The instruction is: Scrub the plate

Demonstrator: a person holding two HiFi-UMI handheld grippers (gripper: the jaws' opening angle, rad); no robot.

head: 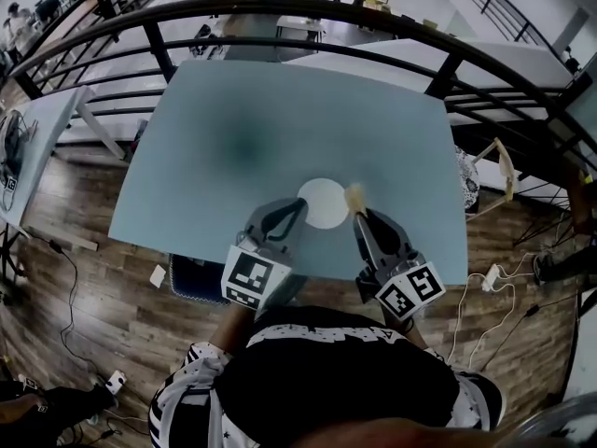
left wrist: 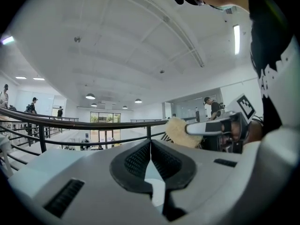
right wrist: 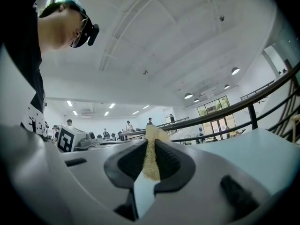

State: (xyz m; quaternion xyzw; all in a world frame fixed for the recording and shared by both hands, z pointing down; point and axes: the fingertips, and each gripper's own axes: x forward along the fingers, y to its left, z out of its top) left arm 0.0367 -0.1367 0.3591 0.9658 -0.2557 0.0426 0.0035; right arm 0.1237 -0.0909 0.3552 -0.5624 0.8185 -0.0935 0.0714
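Tan fibrous scrub pad (right wrist: 149, 158) is clamped in the right gripper (head: 359, 217) beside the round white plate (head: 325, 205) at the pale blue bench's (head: 280, 129) near edge. Left gripper (head: 298, 203) is closed, empty, at its rim. Scrubbing probably isn't started; the pad should be pressed on next.

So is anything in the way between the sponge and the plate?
Nothing visible is. The sponge, pinched in the right tongs, is right at the plate's right edge. The left tongs sit at its left edge, out of the way. The rest of the plate looks bare.
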